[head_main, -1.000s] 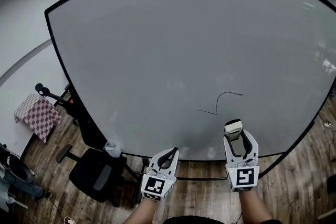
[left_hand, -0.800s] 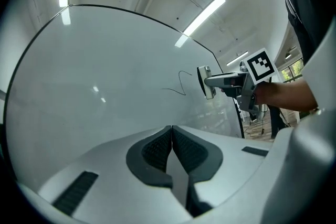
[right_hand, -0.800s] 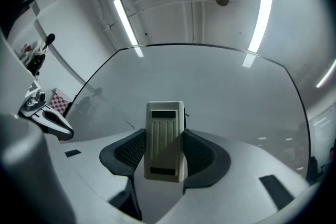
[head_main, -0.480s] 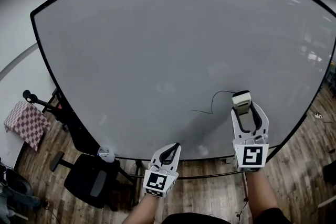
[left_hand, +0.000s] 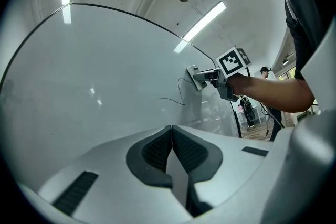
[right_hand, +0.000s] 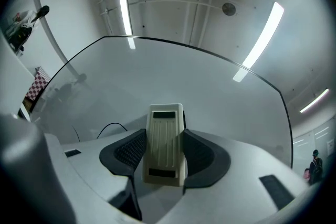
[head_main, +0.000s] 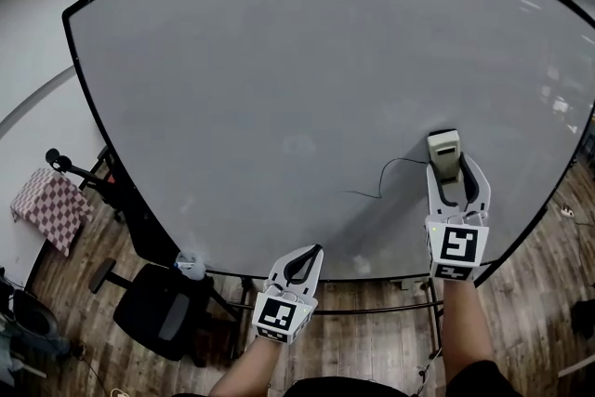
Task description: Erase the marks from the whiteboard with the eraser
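Checkered cloth [head_main: 42, 205] shows at the far left edge, and next to it a black office chair [head_main: 158, 311] stands on the wooden floor [head_main: 535, 293] by the lower left corner of the whiteboard [head_main: 279, 60], whose black-framed grey face fills most of the head view. Low and slightly left of centre, the left gripper [head_main: 310, 254] is held up near the board's bottom edge, well apart from the writing. Its own view shows the two dark pads pressed together with nothing between them. Right of it, on the lower right part of the board, run the marks [head_main: 383, 179]: one thin dark line that goes flat, turns upward and curls over to the right. Just right of that upper curl sits the eraser [head_main: 443, 149], a pale ribbed block standing upright. It is clamped by its long sides between the jaws of the right gripper [head_main: 445, 165], raised in front of the board on an outstretched arm. In the left gripper view the eraser's face looks to be against the board, at the line's end
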`<control>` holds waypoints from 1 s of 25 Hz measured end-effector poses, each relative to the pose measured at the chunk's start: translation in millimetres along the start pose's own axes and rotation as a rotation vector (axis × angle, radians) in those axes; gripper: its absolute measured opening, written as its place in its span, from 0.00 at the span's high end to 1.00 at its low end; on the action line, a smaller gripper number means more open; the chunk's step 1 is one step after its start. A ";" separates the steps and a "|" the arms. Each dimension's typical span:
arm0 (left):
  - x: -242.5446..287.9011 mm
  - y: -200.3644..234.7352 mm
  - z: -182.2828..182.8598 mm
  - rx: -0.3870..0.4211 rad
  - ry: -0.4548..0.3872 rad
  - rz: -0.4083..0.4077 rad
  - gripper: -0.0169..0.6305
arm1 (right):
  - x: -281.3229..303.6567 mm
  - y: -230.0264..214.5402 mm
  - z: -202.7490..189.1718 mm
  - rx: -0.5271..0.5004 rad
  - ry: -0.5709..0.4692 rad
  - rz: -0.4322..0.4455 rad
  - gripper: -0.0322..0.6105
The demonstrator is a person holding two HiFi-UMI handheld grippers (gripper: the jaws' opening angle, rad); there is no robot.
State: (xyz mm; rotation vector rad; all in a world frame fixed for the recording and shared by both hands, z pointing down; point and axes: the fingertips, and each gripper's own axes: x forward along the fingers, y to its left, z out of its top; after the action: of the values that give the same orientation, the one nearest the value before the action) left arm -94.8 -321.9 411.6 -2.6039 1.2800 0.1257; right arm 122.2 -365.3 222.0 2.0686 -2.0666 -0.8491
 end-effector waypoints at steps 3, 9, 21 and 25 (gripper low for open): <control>0.1 -1.5 5.1 -0.002 -0.004 0.010 0.94 | 0.6 -0.1 1.2 -0.006 -0.003 0.000 0.57; -7.1 -0.4 1.8 -0.016 0.002 0.040 0.94 | 1.8 2.4 0.8 -0.003 -0.002 -0.011 0.57; -9.3 18.9 -4.0 -0.050 0.019 0.106 0.94 | 7.5 29.0 1.7 -0.072 0.001 0.025 0.57; -8.8 17.5 -8.7 -0.064 0.022 0.100 0.94 | 9.2 40.6 1.7 -0.045 0.001 0.062 0.57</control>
State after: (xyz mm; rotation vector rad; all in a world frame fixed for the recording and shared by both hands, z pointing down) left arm -114.3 -327.6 418.6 -2.6011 1.4375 0.1585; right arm 84.5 -376.5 235.7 1.9716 -2.0793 -0.8764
